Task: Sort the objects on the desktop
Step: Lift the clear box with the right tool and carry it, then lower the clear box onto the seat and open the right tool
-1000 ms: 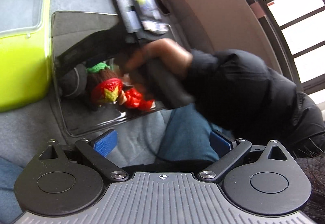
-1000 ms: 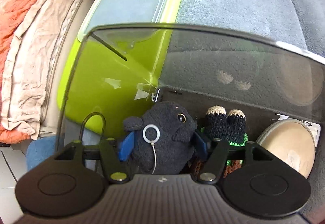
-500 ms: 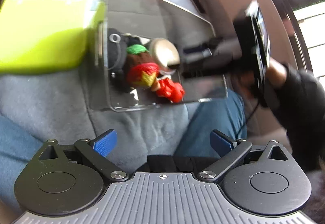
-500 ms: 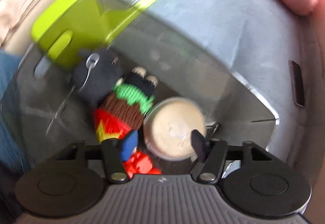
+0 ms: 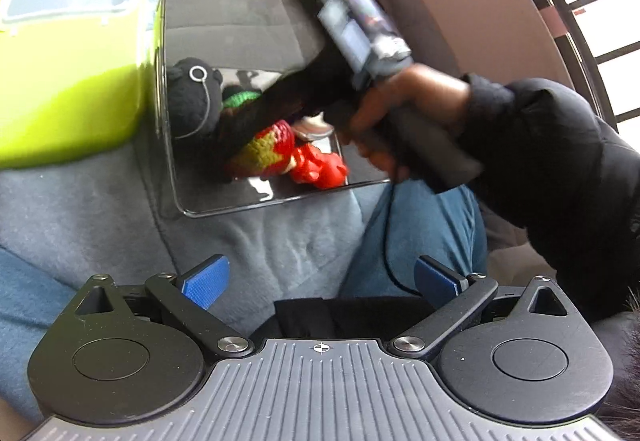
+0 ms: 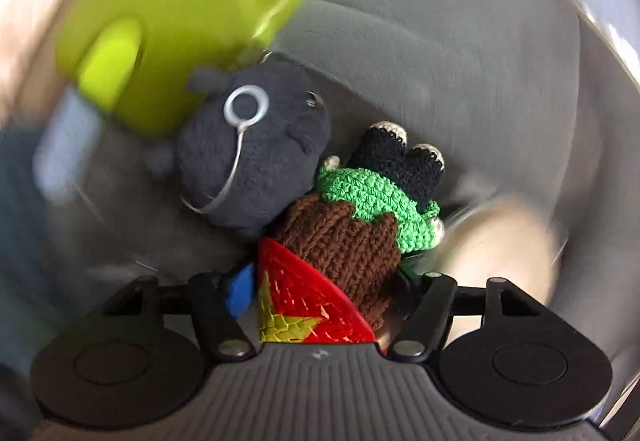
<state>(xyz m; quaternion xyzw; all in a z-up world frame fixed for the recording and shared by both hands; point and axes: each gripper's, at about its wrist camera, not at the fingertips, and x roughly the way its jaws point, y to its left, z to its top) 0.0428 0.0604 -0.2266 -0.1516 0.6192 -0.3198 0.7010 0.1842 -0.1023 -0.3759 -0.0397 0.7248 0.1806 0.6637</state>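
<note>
A clear plastic box [image 5: 224, 21] lies on a grey cushion and holds a dark grey plush [image 6: 256, 161] with a white ring, a crocheted doll [image 6: 344, 241] in brown, green, red and yellow, and a round beige piece [image 6: 500, 241]. My right gripper [image 6: 336, 293] points down into the box, held by a hand [image 5: 404, 101]. Its jaws are opening, and the doll's red and yellow end lies between them. Whether the pads press on it is hard to tell. My left gripper [image 5: 320, 281] hovers open over the cushion in front of the box, with nothing between its fingers.
A lime-green container [image 5: 68, 61] with a clear lid window touches the box's left side. A leg in blue jeans [image 5: 420, 225] and a black sleeve [image 5: 560, 161] lie to the right of the box. A window with dark bars is at the far upper right.
My right gripper moved from around the dark plush, over the beige round piece, and now stands over the doll. The hand has swung back into the box. The left gripper sank slightly.
</note>
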